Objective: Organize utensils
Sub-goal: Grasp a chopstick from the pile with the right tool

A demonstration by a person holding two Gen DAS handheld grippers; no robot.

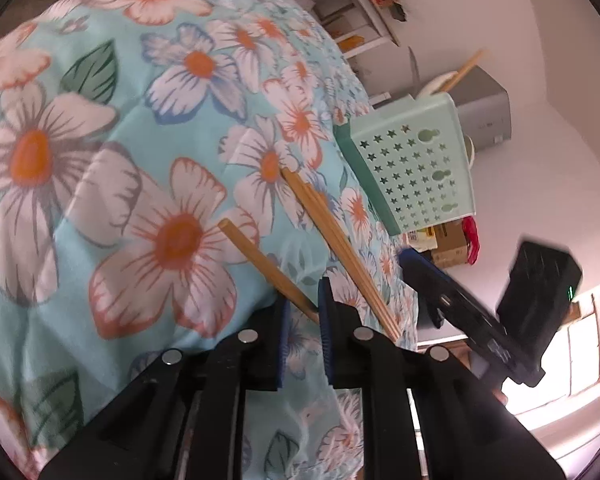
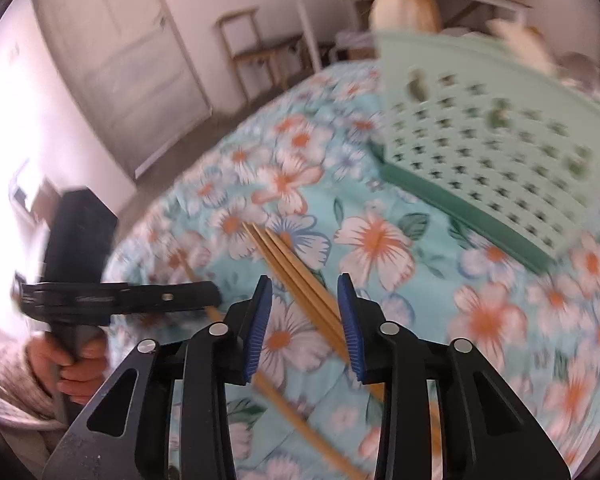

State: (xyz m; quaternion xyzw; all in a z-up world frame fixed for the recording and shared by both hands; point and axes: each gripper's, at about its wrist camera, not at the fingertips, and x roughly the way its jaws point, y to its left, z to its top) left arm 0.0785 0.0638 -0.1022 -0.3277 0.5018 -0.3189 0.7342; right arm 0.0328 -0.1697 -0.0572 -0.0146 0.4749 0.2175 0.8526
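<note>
Left gripper point(image 1: 304, 312): its jaws are nearly together, pinching a single wooden chopstick point(image 1: 266, 266) near one end; the stick slants up and away over the floral bedspread point(image 1: 100, 200); seen from the right wrist camera, this gripper point(image 2: 214, 298) lies level at the left, held by a hand point(image 2: 74, 364) in a pale sleeve

Right gripper point(image 2: 304, 328): jaws apart, blue pads point(image 2: 260, 320) on either side of a bundle of chopsticks point(image 2: 296, 276) lying on the cloth; the pads seem not to press on it, though blur makes that hard to judge; in the left wrist view this gripper point(image 1: 432, 276) comes in from the right edge

Bundle of chopsticks: several sticks side by side on the bedspread; in the left wrist view they point(image 1: 332, 240) lie just beside the held stick

Utensil holder point(image 1: 412, 168): mint green plastic with star-shaped holes, standing on the bedspread beyond the sticks and apart from them; a chopstick and something white poke out of its top; in the right wrist view it point(image 2: 492, 140) is blurred
</note>
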